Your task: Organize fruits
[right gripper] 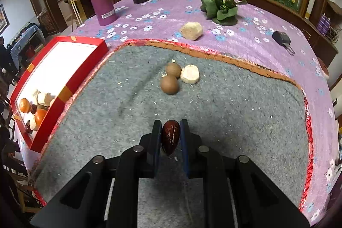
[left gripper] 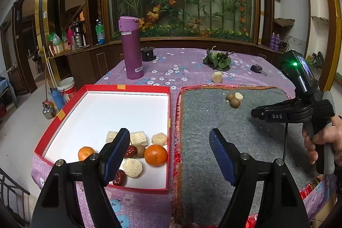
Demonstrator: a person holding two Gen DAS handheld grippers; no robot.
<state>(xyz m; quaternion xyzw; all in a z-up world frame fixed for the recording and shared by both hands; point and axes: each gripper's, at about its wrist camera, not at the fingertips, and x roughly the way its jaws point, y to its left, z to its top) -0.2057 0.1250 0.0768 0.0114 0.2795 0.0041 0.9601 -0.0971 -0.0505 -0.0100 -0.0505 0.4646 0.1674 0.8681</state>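
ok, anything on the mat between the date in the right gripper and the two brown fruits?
Nothing but bare grey mat with pale crumbs, per the right wrist view. The date is clamped in the right hand-held gripper; the two brown fruits lie farther out beside a pale piece.

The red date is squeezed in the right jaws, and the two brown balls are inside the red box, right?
Nearly. The right gripper does squeeze the red date, but the two brown balls sit on the grey mat, not in the red box. The right wrist view shows it.
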